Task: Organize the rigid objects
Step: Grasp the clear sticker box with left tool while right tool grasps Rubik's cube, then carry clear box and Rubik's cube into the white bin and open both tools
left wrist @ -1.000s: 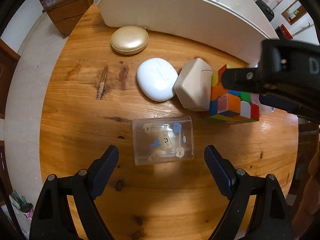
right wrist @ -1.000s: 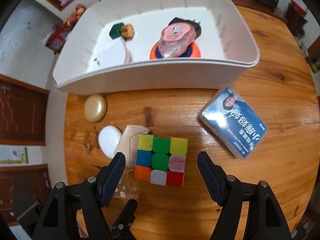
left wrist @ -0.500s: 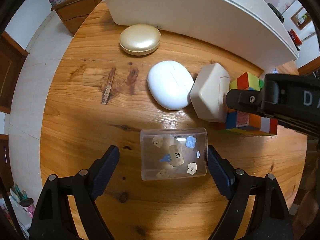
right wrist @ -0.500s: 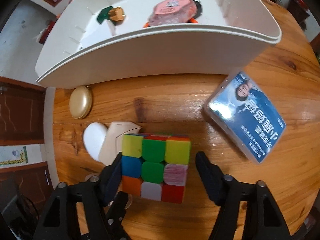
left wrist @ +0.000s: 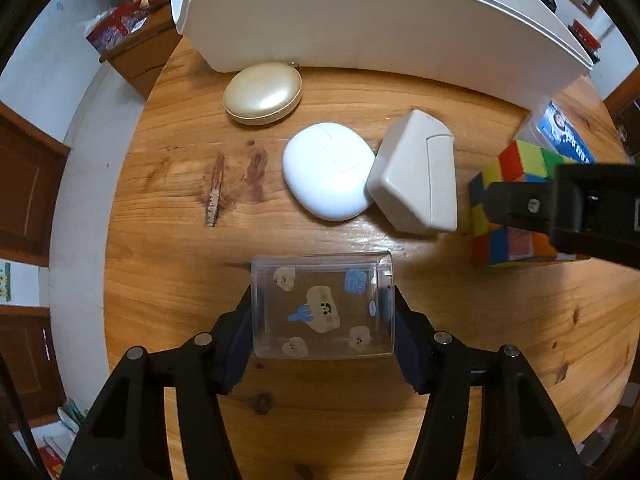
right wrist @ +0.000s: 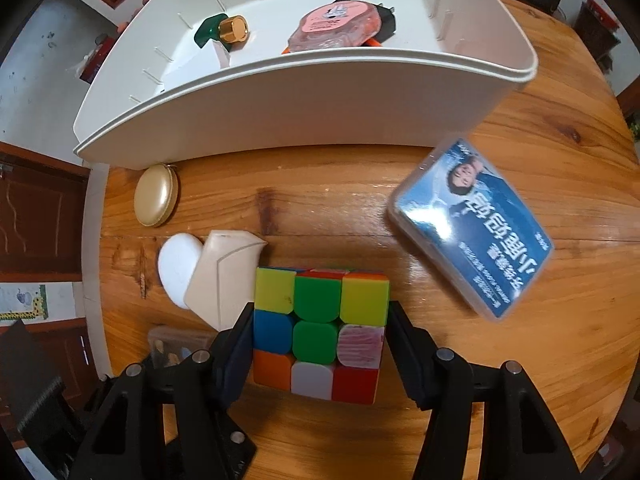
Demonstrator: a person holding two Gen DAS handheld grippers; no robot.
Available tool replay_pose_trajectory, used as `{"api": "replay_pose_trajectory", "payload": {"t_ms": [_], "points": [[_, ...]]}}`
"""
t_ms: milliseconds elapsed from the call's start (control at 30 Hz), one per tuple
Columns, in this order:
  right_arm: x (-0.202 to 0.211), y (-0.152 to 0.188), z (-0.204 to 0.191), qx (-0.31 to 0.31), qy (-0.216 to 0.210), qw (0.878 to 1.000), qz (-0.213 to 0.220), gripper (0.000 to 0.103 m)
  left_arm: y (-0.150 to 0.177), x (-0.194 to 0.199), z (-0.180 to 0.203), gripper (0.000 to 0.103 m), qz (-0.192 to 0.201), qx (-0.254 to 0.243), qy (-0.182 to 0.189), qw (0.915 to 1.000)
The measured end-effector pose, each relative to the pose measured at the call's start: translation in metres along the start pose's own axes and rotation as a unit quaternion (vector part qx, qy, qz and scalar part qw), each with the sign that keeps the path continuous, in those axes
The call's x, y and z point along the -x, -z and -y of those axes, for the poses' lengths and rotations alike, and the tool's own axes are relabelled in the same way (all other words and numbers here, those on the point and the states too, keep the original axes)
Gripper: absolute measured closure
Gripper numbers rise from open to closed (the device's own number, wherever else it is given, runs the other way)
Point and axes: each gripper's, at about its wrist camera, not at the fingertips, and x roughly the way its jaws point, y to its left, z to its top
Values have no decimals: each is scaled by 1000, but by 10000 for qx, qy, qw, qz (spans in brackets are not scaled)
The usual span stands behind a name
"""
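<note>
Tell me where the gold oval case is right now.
The gold oval case lies on the wooden table, upper left in both views, just in front of the white bin's wall, beyond the white pebble-shaped case.

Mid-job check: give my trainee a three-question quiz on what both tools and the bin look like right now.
1. True or false: the left tool straddles the clear box.
2. What sits between the right tool's fingers?
A. puzzle cube
B. gold case
C. blue card box
3. Name the gold-capped item in the white bin.

Key: 1 true. 2 A. 3 green bottle.
</note>
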Motion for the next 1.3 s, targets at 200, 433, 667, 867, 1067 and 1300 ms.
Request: {"api": "replay_pose_trajectory", "payload": {"t_ms": [200,433,667,867,1067,1300], "points": [[12,12,11,94,-2,9999,129,41,4,17,-4,39,258,-163,-78,9995],[42,27,7,305,-109,9982,505,41,7,61,-4,39,815,-394,-178,9957],[88,32,10,413,-311,9945,906,41,5,105,-6,39,1144,-435,-103,9924],[134,32,10,558,-394,9887,1334,41,-7,146,-5,39,1433,-471,29,9886],[175,25,5,711,-338,9804,1805,41,-43,183,-10,39,1840,-539,83,9814],[216,3,1,802,-165,9687,2344,41,-94,221,-17,39,2306,-603,116,9711]]}}
